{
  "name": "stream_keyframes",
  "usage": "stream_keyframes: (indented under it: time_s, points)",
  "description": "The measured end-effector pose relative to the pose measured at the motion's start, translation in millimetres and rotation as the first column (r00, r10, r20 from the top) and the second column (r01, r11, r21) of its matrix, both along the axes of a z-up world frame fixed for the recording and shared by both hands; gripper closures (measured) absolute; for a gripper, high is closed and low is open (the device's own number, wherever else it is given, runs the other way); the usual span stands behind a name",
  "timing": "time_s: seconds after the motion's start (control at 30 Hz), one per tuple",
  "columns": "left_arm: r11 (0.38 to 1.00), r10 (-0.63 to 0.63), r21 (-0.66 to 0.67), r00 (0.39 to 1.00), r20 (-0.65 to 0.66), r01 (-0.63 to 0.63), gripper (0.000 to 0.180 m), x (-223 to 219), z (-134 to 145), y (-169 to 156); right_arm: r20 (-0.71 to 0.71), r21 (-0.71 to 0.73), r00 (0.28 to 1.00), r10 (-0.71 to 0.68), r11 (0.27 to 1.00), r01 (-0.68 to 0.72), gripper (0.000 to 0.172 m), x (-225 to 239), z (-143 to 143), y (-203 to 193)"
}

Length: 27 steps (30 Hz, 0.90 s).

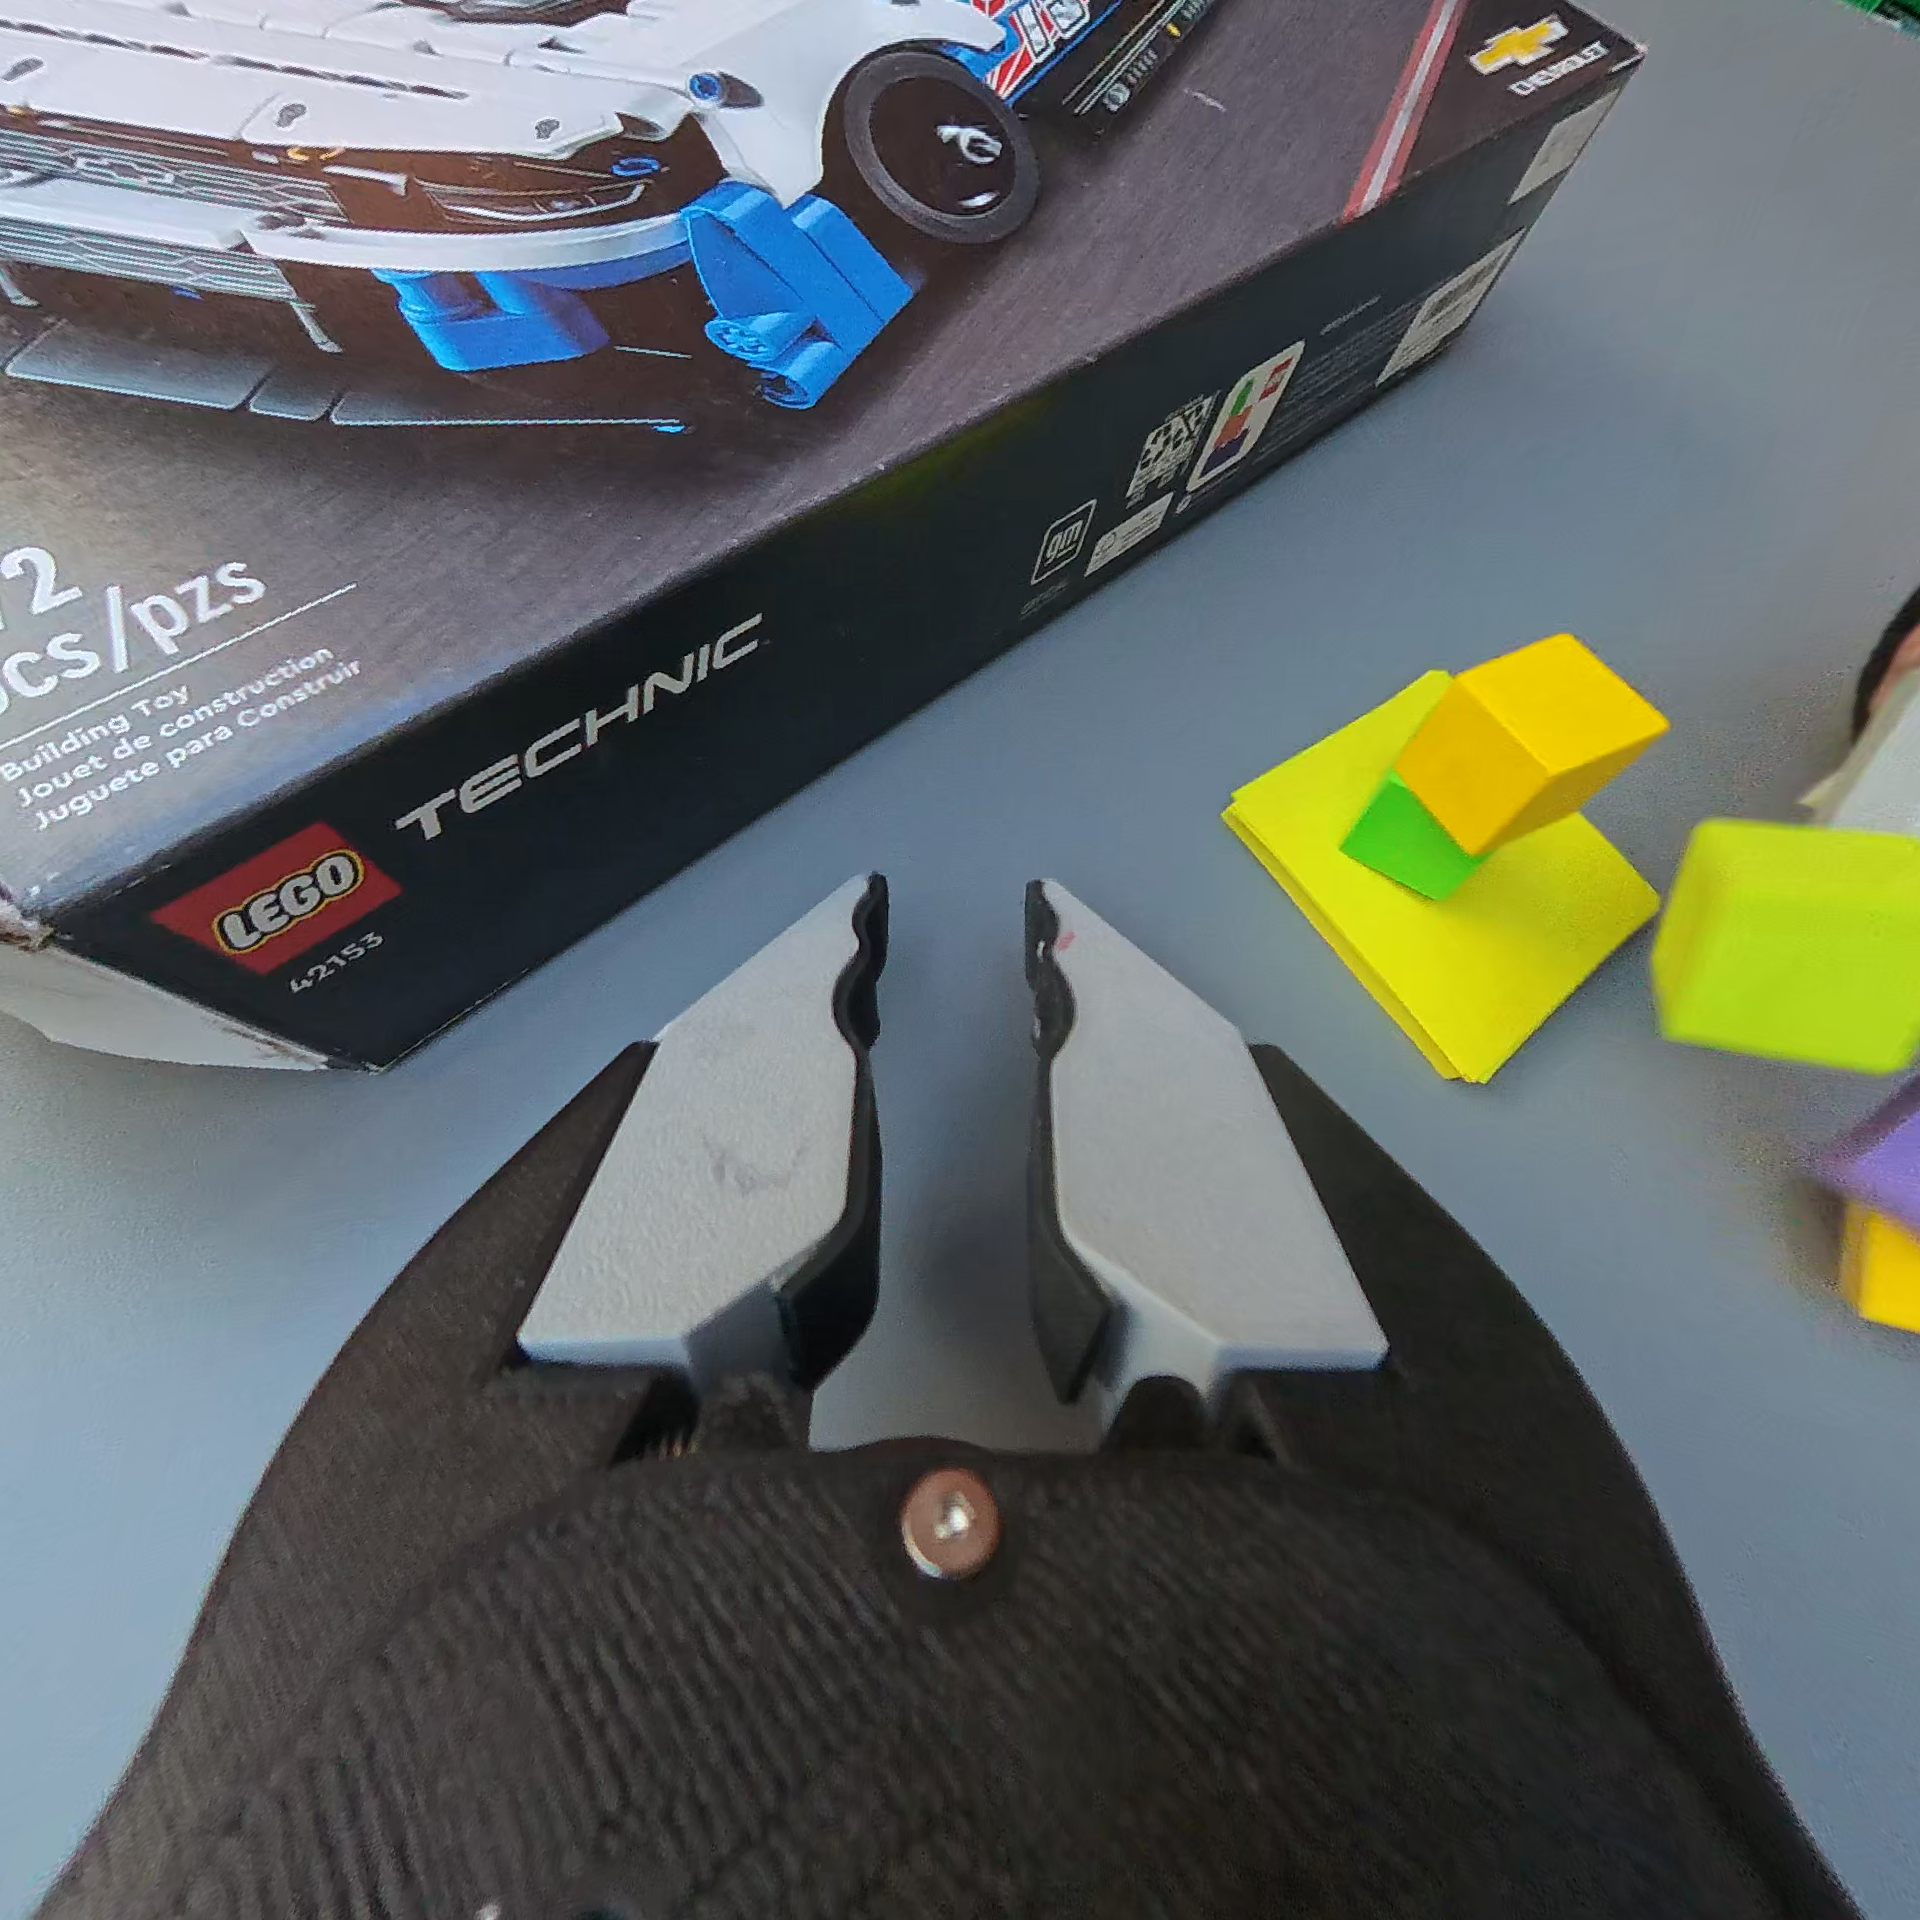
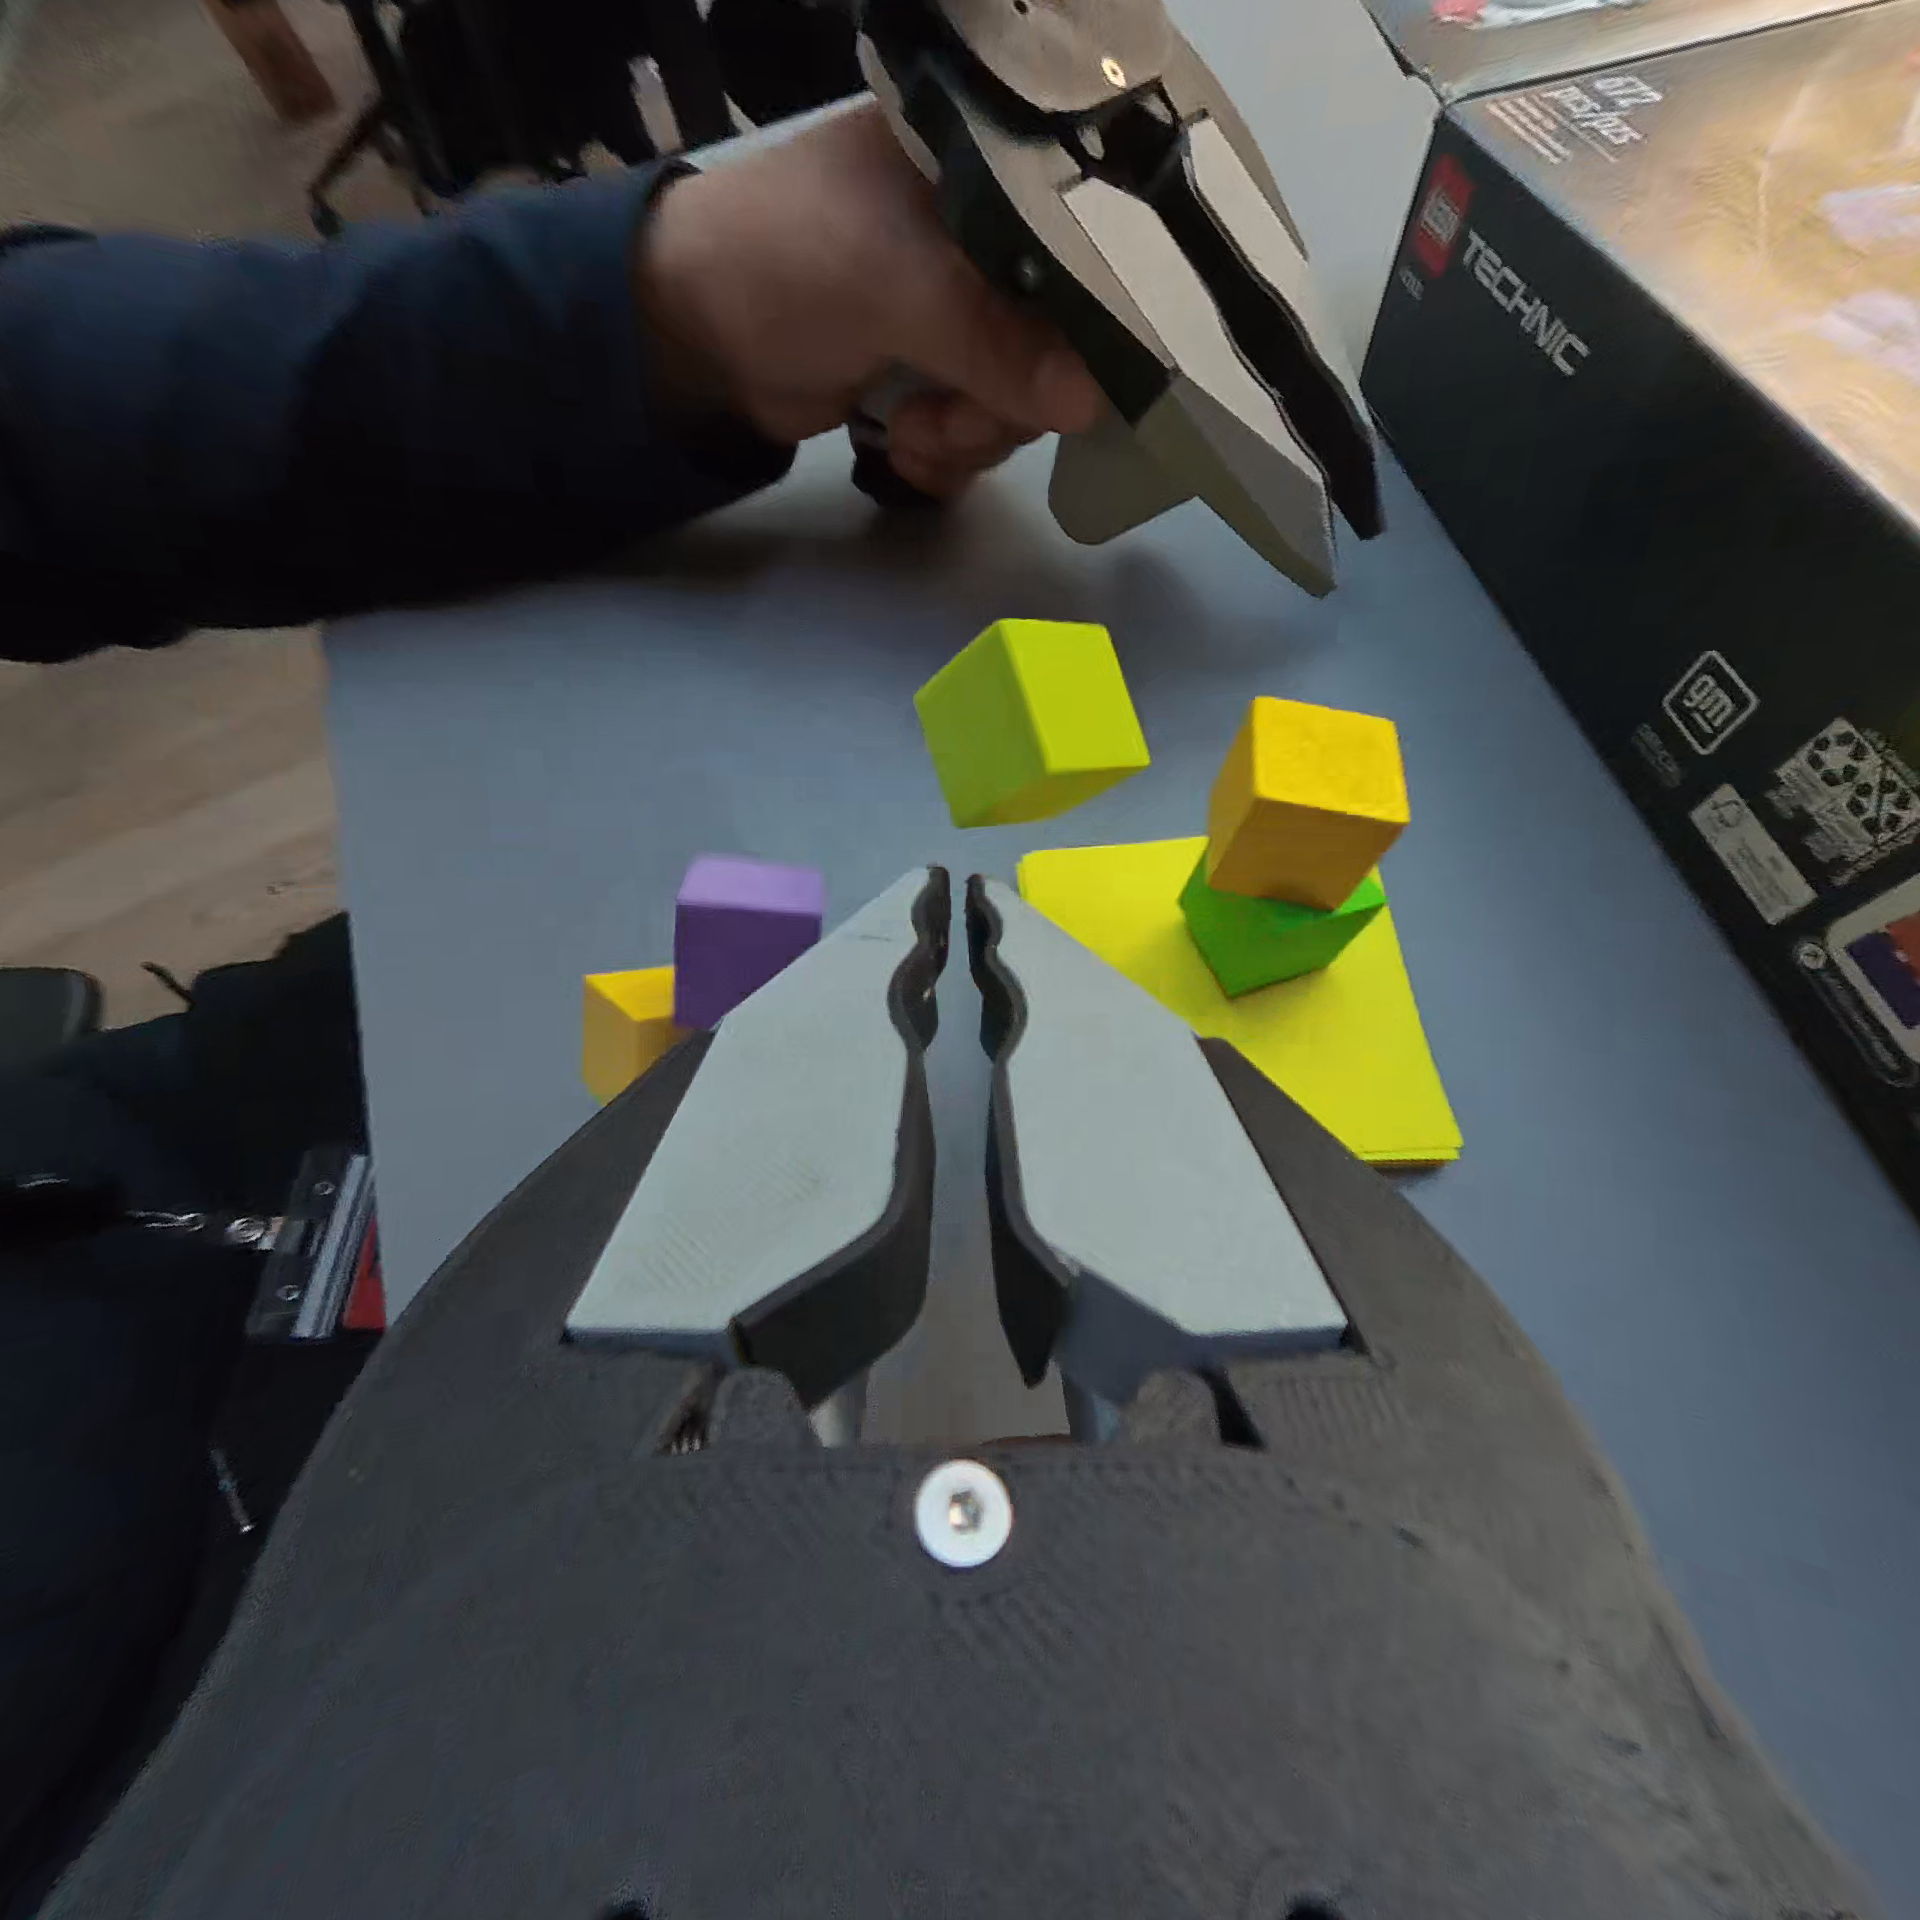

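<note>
My left tongs (image 1: 956, 904) hang part open and bare over the grey table (image 1: 987, 675), near the black cardboard toy box (image 1: 623, 665). Right tongs (image 2: 957, 883) nearly pinched together on nothing, just short of a lime-green foam cube (image 2: 1029, 722); an orange cube (image 2: 1307, 800) sits on a green cube (image 2: 1273, 940) on yellow paper (image 2: 1320, 1049) to the right.

The left gripper (image 1: 956, 904) hangs over the grey desk (image 1: 1039, 707) with its fingers (image 1: 790, 1039) apart and nothing between them. A dark toy-car box (image 1: 644, 582) lies just beyond, to the left. To the right, an orange cube (image 1: 1527, 743) sits tilted on a green cube (image 1: 1403, 842) atop a yellow pad of paper (image 1: 1455, 956). A lime cube (image 1: 1787, 945) is blurred beside the pad, with a purple block (image 1: 1881, 1153) and a yellow block (image 1: 1881, 1268) at the edge.
</note>
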<state>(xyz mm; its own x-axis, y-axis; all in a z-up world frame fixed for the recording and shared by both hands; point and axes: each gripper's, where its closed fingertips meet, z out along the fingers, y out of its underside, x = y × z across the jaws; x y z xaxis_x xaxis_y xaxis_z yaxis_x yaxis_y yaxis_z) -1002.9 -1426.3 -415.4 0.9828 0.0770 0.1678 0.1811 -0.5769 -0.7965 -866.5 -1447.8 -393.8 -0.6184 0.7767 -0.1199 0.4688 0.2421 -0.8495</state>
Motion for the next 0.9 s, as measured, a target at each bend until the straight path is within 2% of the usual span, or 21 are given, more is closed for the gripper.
stream_keyframes:
  time_s: [0.17,0.3,0.37,0.5,0.6,0.73,0.8,0.9]
  points:
    - [1.0,0.003,-0.008,1.0,0.006,-0.003,0.156,-0.6,-1.5,0.1,-0.005,0.024,0.997,-0.082,0.996,0.082,0.172,5.8,-2.5,29.2]
    - [1.0,0.007,-0.013,1.0,0.002,-0.007,0.156,-1.2,-2.2,-0.1,-0.009,-0.003,0.984,-0.178,0.984,0.178,0.166,8.7,-0.6,51.3]
    - [1.0,0.01,-0.014,1.0,0.007,-0.01,0.156,-1.8,-2.5,-0.3,-0.045,-0.059,0.983,-0.179,0.983,0.176,0.163,15.5,7.1,54.4]
    - [1.0,0.019,-0.014,1.0,0.017,-0.019,0.156,-4.3,-2.7,-1.2,-0.032,-0.151,0.991,-0.128,0.981,0.122,0.148,37.5,10.8,55.0]
    - [1.0,0.021,-0.015,0.999,0.027,-0.021,0.156,-4.7,-3.1,-1.3,-0.053,-0.178,0.997,-0.05,0.983,0.04,0.147,61.0,16.3,42.5]
    - [1.0,0.023,-0.017,0.999,0.028,-0.022,0.156,-4.9,-3.4,-1.2,-0.091,-0.194,0.983,0.16,0.965,-0.175,0.147,103.3,23.9,0.2]
    - [1.0,0.022,-0.019,0.999,0.029,-0.022,0.156,-4.9,-3.7,-1.3,-0.088,-0.165,0.968,0.234,0.955,-0.246,0.141,119.3,20.3,-17.6]
    - [1.0,0.023,-0.02,0.999,0.028,-0.023,0.156,-5.1,-3.8,-1.3,-0.038,-0.08,0.969,0.245,0.966,-0.247,0.128,123.5,6.2,-30.4]
